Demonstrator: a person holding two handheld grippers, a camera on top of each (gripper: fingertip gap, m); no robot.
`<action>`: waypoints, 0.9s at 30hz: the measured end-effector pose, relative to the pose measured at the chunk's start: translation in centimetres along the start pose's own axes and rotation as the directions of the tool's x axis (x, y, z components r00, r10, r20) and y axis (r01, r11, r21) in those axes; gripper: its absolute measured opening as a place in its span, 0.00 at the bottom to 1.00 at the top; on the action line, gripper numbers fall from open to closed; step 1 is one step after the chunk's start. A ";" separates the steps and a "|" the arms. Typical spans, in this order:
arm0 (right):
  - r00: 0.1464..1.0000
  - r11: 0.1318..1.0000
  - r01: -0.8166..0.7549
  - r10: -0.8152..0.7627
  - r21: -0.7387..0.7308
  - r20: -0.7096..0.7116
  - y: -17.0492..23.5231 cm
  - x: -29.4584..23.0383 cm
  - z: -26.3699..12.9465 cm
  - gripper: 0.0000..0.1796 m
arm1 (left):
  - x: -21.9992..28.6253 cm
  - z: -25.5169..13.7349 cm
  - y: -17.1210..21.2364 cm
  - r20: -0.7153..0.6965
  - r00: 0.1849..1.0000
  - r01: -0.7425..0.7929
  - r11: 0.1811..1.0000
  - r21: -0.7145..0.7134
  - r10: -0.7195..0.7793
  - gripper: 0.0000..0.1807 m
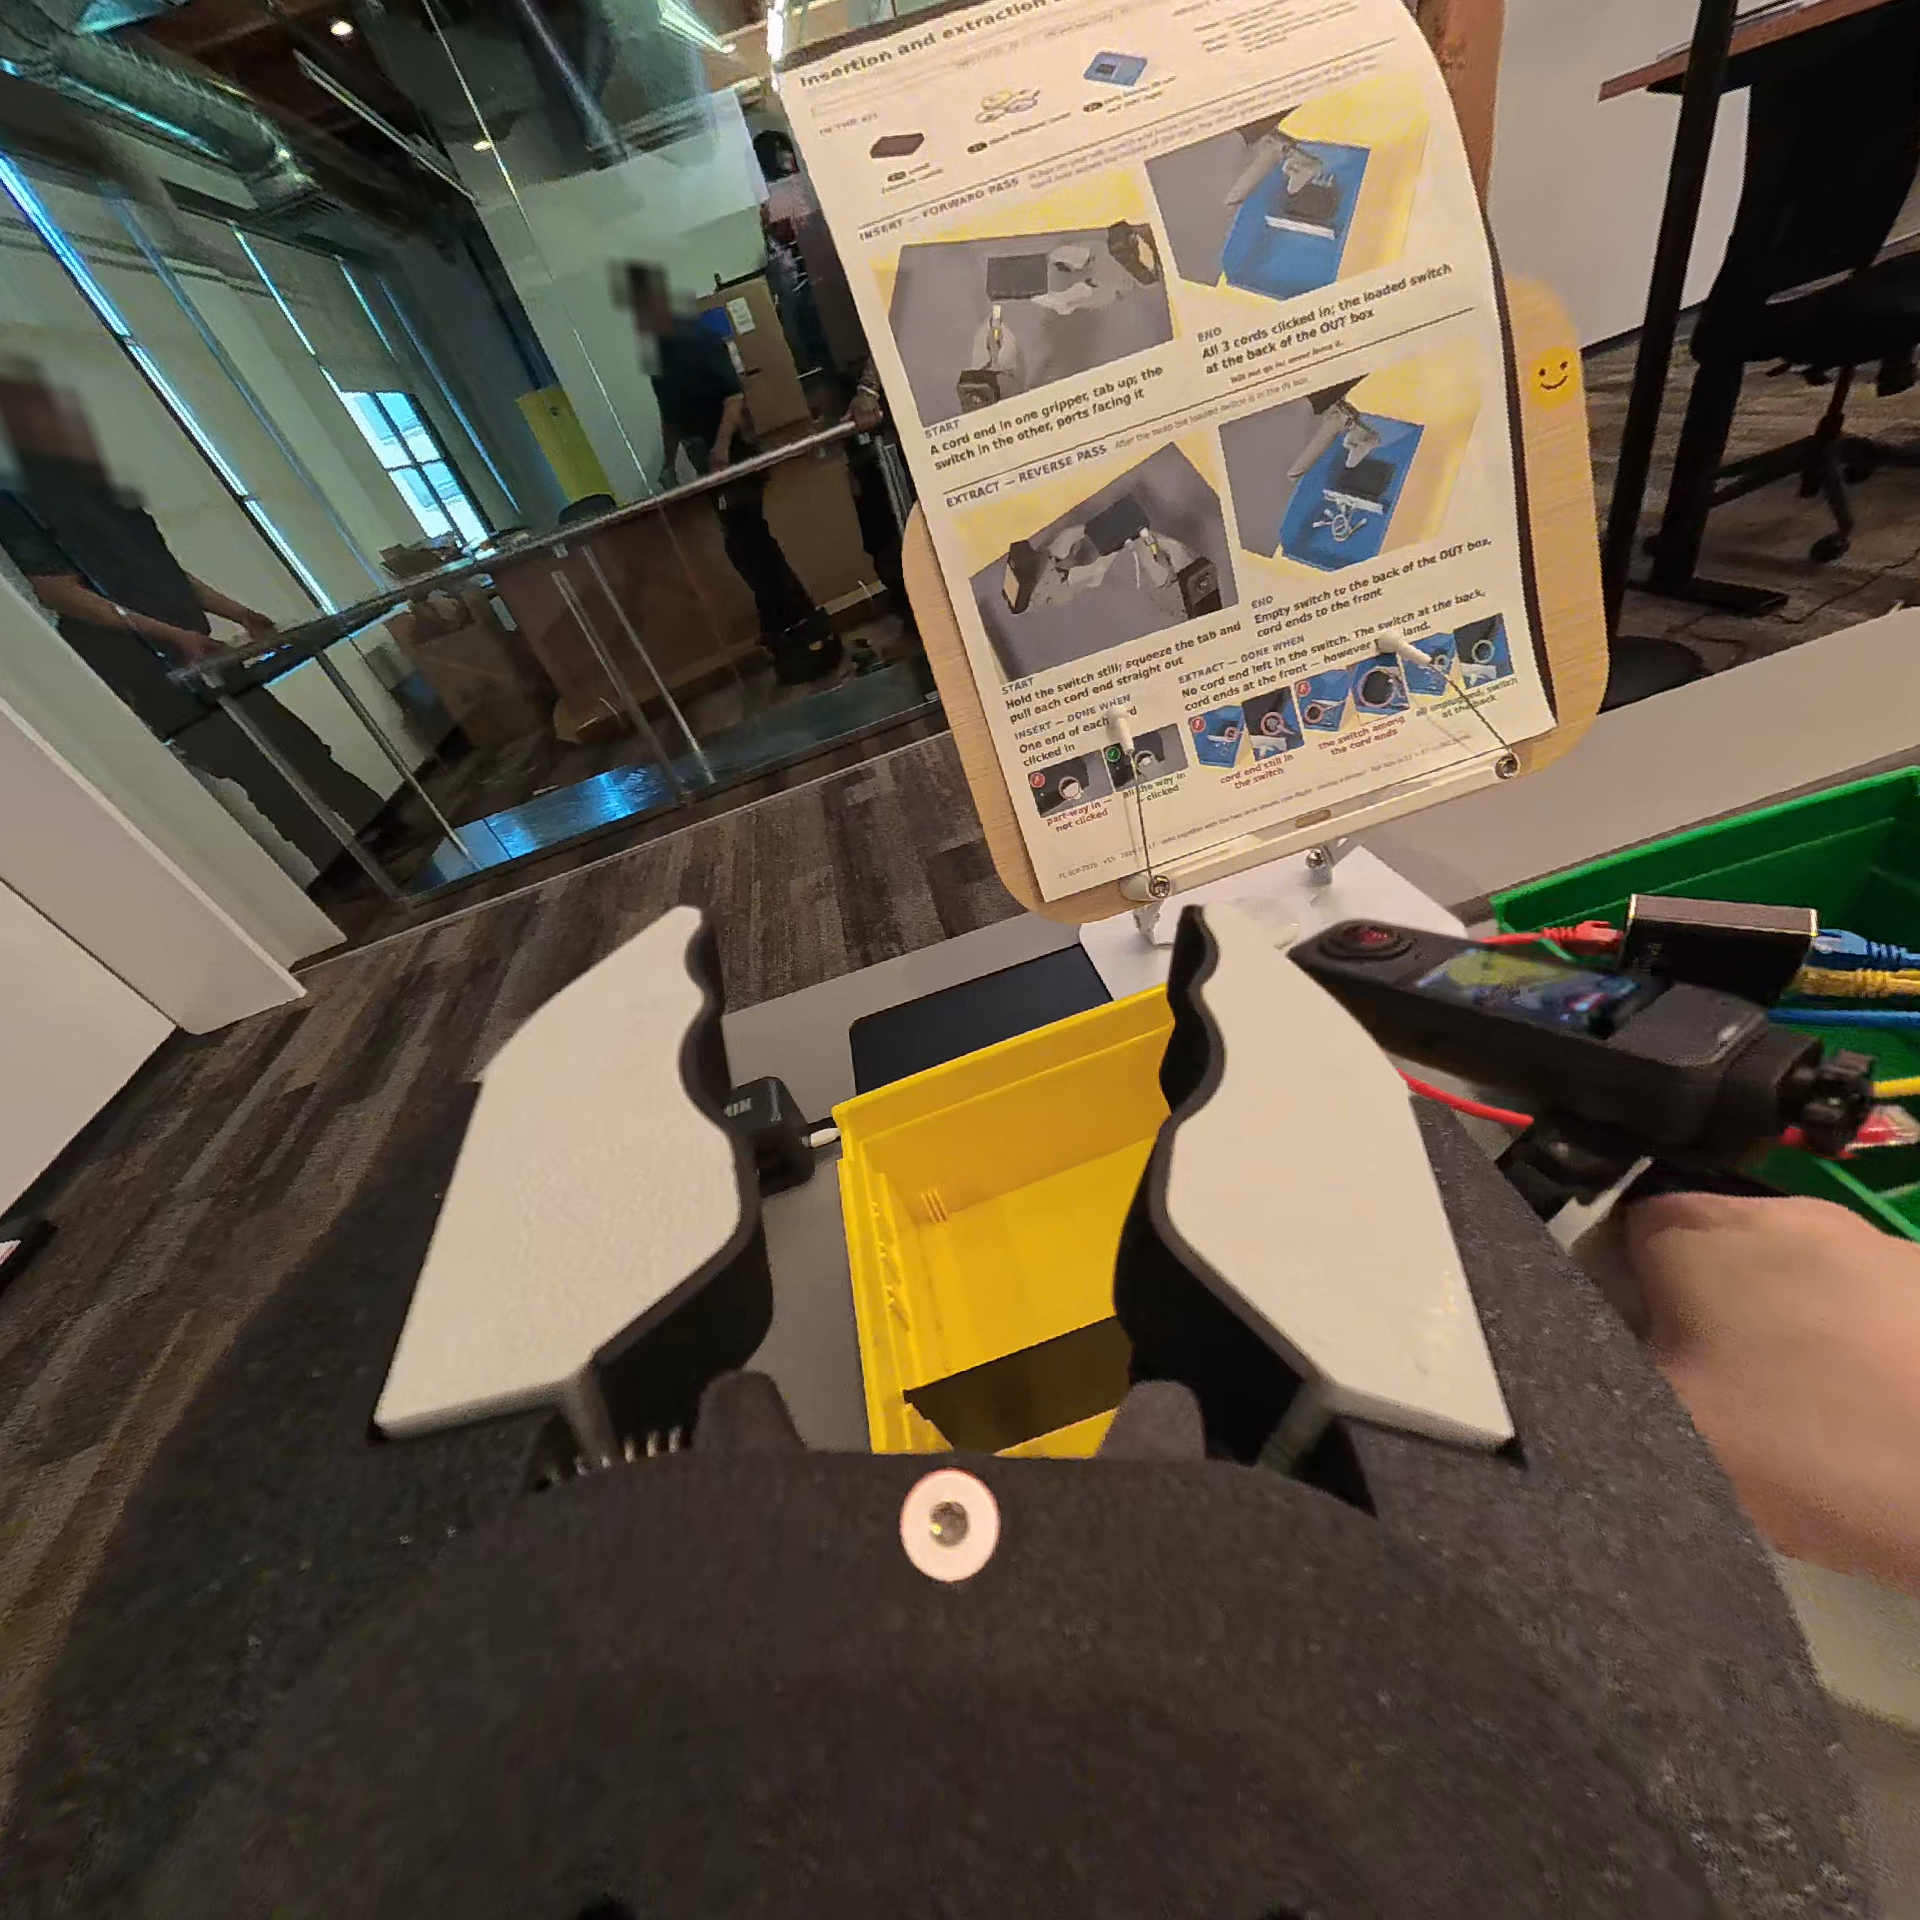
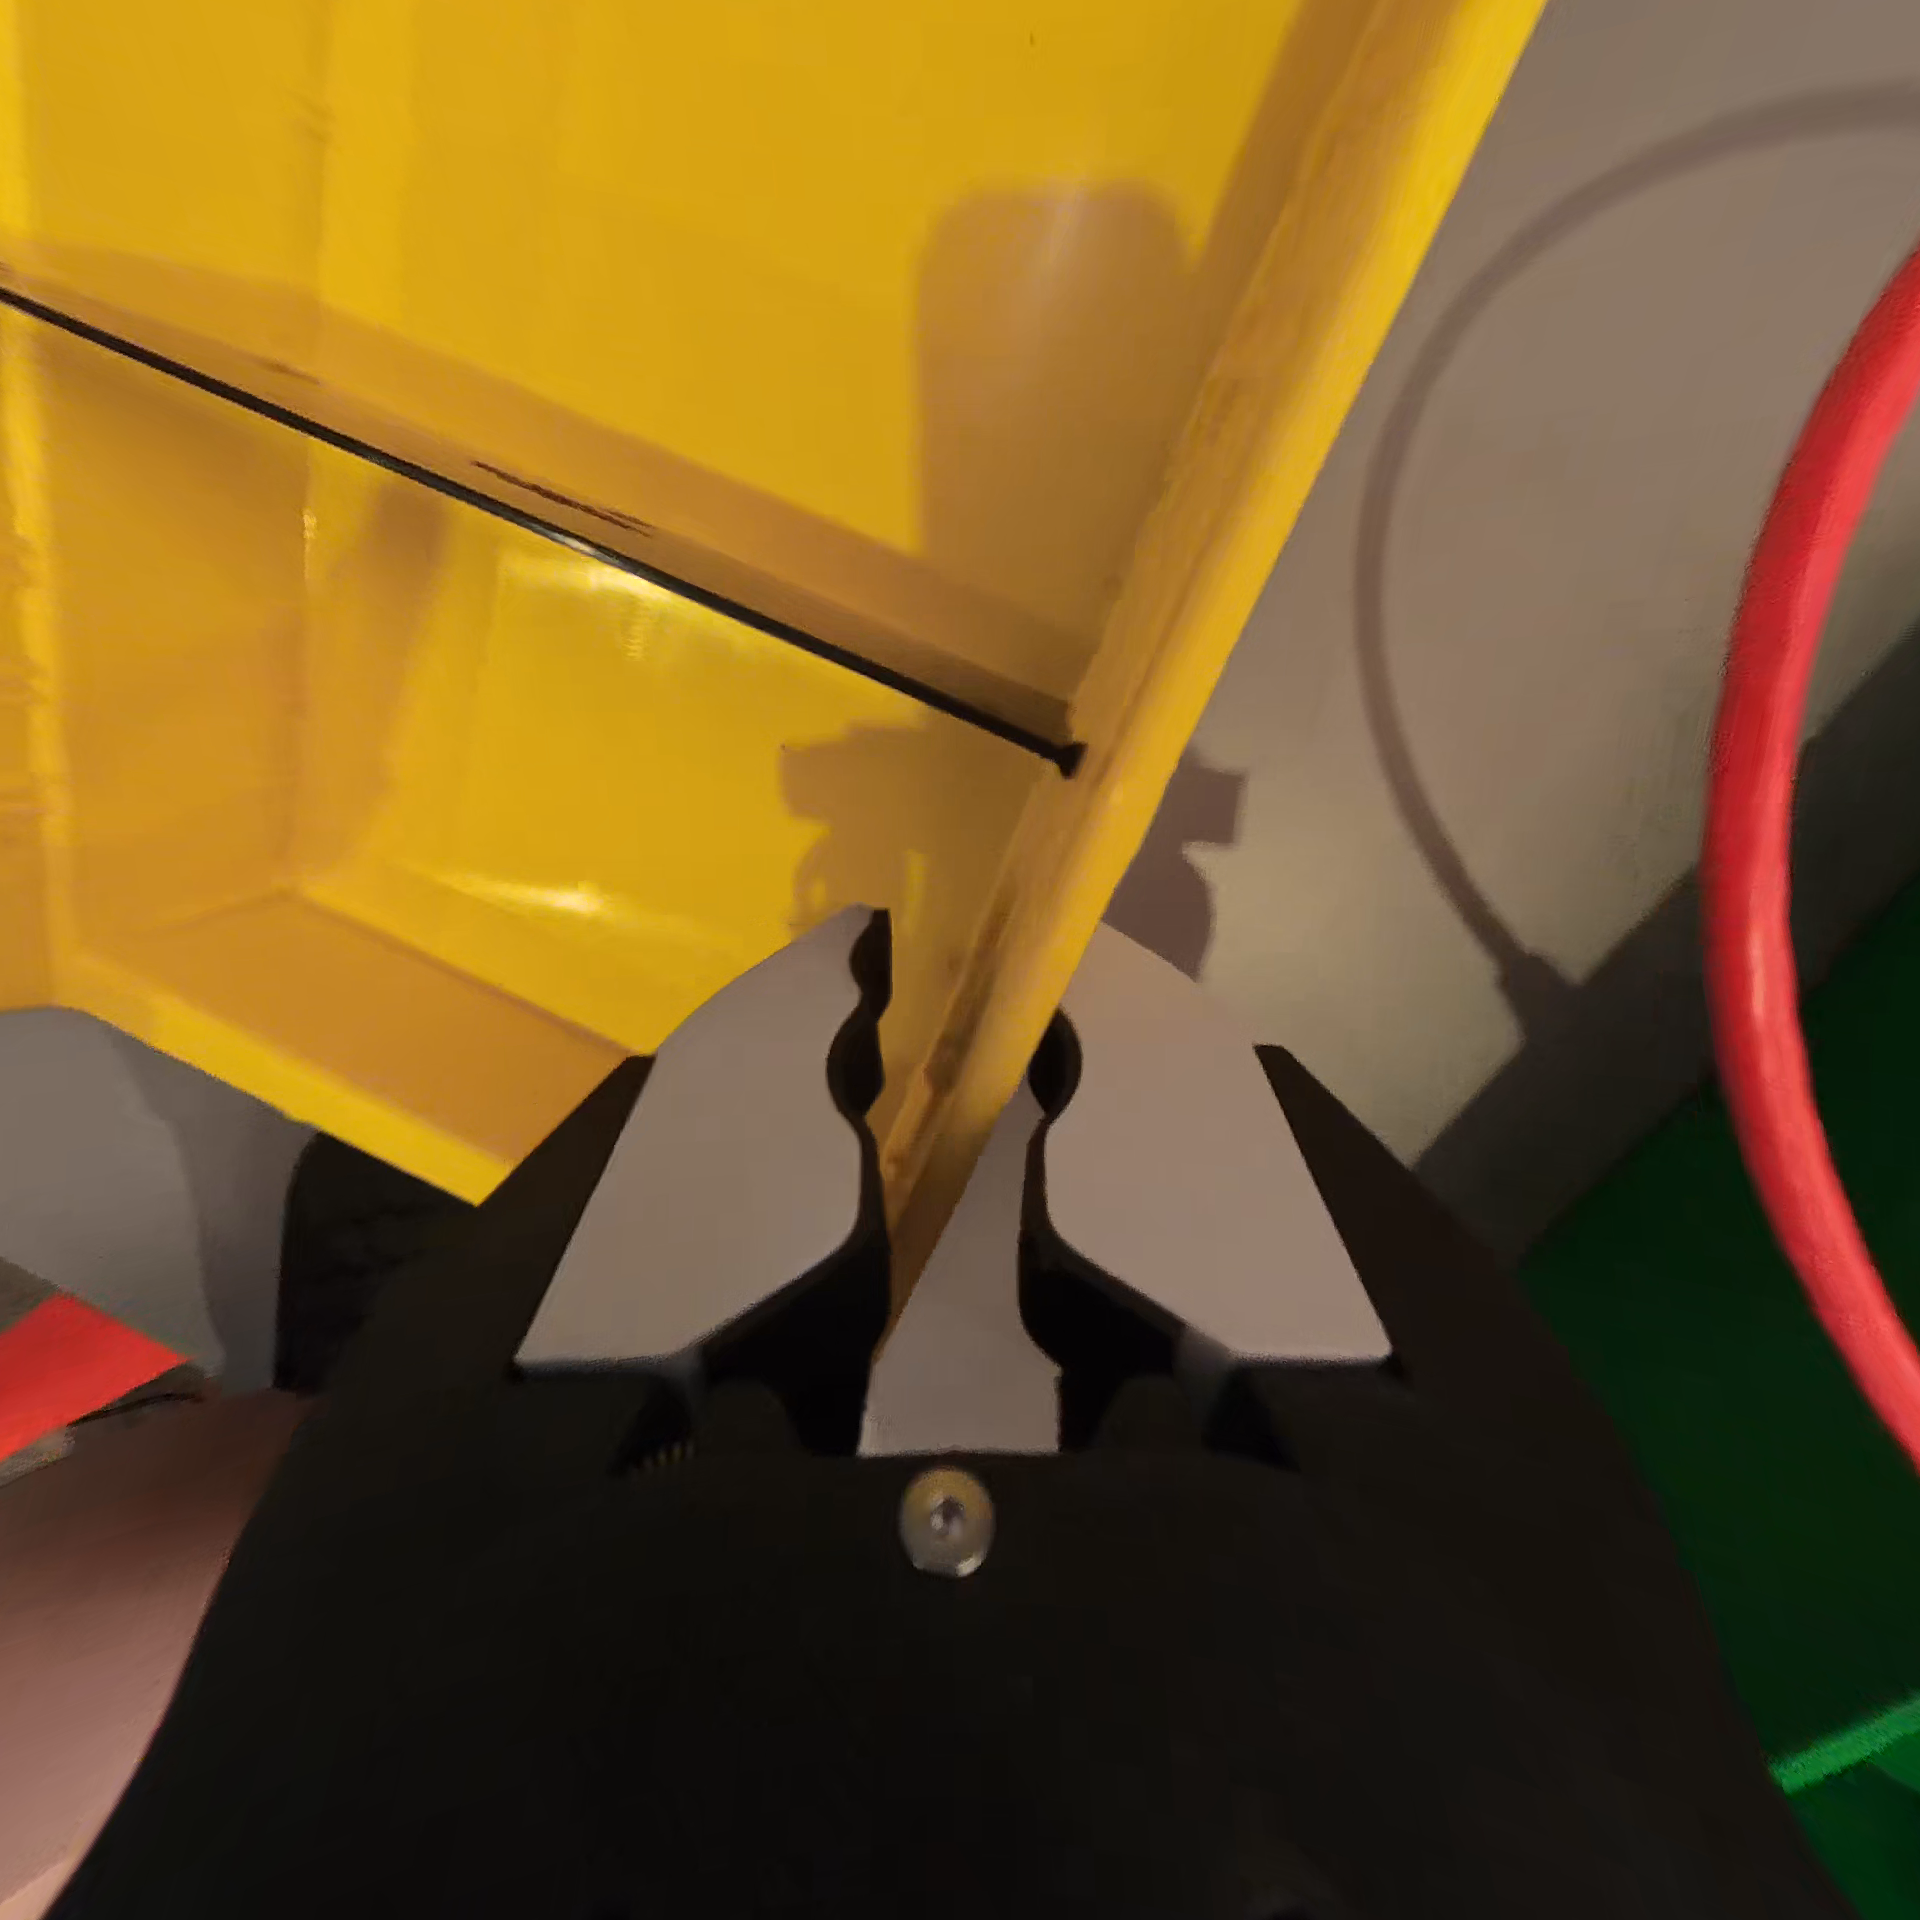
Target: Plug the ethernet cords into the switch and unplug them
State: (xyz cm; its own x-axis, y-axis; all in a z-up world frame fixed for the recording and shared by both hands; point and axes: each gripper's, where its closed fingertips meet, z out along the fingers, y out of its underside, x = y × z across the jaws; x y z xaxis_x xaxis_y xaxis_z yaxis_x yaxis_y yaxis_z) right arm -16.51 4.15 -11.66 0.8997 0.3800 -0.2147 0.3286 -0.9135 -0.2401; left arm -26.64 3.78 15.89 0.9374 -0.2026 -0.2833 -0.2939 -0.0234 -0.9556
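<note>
My left gripper [image 1: 940,920] is open and empty, held above the near end of an empty yellow bin [image 1: 997,1195]. My right gripper [image 2: 987,935] is shut on the right wall of the yellow bin [image 2: 1049,935], one finger inside and one outside. A thin black divider [image 2: 520,514] crosses the bin. A red ethernet cord [image 2: 1766,831] loops to the right. In the left wrist view, red, blue and yellow cords [image 1: 1860,982] lie in a green bin [image 1: 1714,862] around a small black box [image 1: 1720,930], perhaps the switch. The right gripper's body [image 1: 1558,1023] shows there, fingertips hidden.
An instruction sheet on a wooden stand [image 1: 1195,468] rises behind the bins. A small black device [image 1: 769,1117] and a dark pad [image 1: 977,1003] lie on the grey table left of and behind the yellow bin. The green bin [image 2: 1714,1351] sits close on the right. People stand behind glass, far left. Across from one pair of fingers to the other is roughly 30 cm.
</note>
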 end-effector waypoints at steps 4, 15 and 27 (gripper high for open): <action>1.000 1.000 0.002 -0.002 -0.021 -0.009 -0.4 -0.1 0.2 0.09 | 0.1 -0.1 0.0 -0.011 1.000 0.019 1.000 0.001 -0.018 0.44; 0.994 0.997 0.011 -0.002 -0.080 0.106 -3.0 -4.5 0.4 0.05 | 1.5 -2.5 -1.1 -0.146 0.983 0.113 0.994 0.010 -0.111 0.41; 0.955 0.995 0.089 -0.100 0.052 0.279 -6.1 -7.8 -11.7 0.05 | 6.6 -16.0 -7.9 -0.429 0.903 0.181 0.932 0.313 -0.031 0.37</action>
State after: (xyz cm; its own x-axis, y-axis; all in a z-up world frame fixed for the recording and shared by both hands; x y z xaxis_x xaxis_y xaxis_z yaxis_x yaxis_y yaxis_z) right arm -22.19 5.00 2.56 0.7466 0.4948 -0.4447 0.3921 -0.8673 -0.3067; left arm -21.09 -13.00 22.89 0.7751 -0.6023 -0.1910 -0.0458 0.2480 -0.9677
